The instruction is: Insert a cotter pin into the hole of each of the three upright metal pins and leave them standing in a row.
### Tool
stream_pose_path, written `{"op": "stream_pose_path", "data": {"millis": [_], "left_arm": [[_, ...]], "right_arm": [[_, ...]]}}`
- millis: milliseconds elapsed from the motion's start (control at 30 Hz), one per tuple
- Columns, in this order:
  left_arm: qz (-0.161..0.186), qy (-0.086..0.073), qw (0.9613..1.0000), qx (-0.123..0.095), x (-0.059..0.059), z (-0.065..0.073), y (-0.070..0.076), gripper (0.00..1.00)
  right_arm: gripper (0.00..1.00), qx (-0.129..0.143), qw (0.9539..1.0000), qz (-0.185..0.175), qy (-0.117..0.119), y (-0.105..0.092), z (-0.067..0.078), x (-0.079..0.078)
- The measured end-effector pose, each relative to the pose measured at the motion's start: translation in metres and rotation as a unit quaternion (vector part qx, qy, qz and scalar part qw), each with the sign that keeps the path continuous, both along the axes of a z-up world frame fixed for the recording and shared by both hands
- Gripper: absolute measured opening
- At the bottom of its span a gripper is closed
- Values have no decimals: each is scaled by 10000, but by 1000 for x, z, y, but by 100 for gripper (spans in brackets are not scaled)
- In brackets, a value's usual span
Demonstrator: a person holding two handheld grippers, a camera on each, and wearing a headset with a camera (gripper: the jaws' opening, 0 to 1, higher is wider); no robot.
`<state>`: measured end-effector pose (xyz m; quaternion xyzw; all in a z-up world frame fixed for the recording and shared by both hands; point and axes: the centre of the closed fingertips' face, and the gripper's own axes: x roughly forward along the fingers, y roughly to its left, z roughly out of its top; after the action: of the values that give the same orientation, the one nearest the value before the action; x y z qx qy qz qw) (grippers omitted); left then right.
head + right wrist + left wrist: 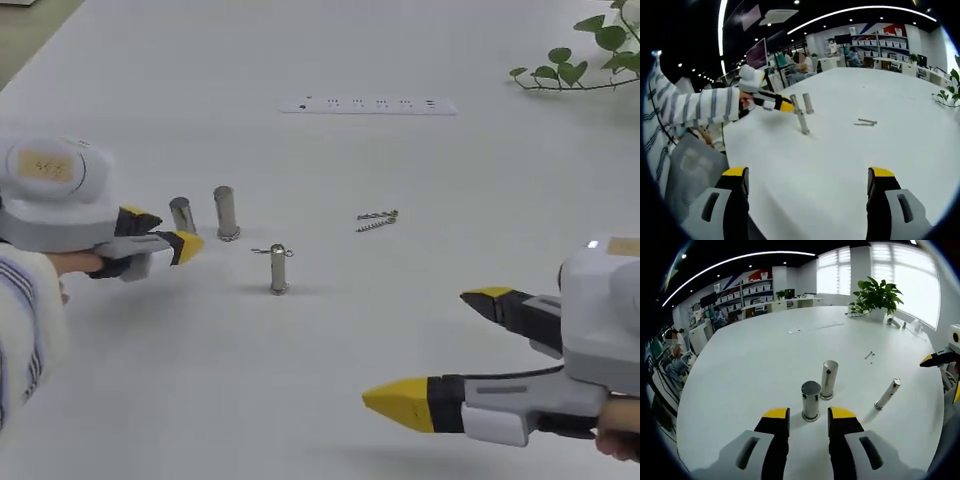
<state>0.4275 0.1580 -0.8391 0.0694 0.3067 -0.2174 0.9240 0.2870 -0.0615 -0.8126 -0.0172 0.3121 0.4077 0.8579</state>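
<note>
left gripper (808, 416) open at the end pin (810, 400), right gripper (445, 345) open, empty
you are holding the left tips either side of the end pin, which is standing upright just ahead; beyond that pin a second bare pin (829, 379) and a cottered pin (279, 268) are standing, three in all; two loose cotter pins (377, 220) are lying farther off, nearer your right gripper.

Bare table (330, 400) separates upright pins (279, 268) from right tool (415, 346).
</note>
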Motion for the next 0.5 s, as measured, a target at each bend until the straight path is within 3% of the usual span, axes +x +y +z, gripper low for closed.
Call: {"op": "stream_pose_path", "data": {"millis": [233,500], "left_arm": [[142,-27,9996,-249,7,3,-6,19],[15,-20,9999,-112,12,3,-13,14]], "right_arm": [[100,68,9999,-14,78,1,-3,-3],[100,123,9999,1,116,3,-4,-4]]}}
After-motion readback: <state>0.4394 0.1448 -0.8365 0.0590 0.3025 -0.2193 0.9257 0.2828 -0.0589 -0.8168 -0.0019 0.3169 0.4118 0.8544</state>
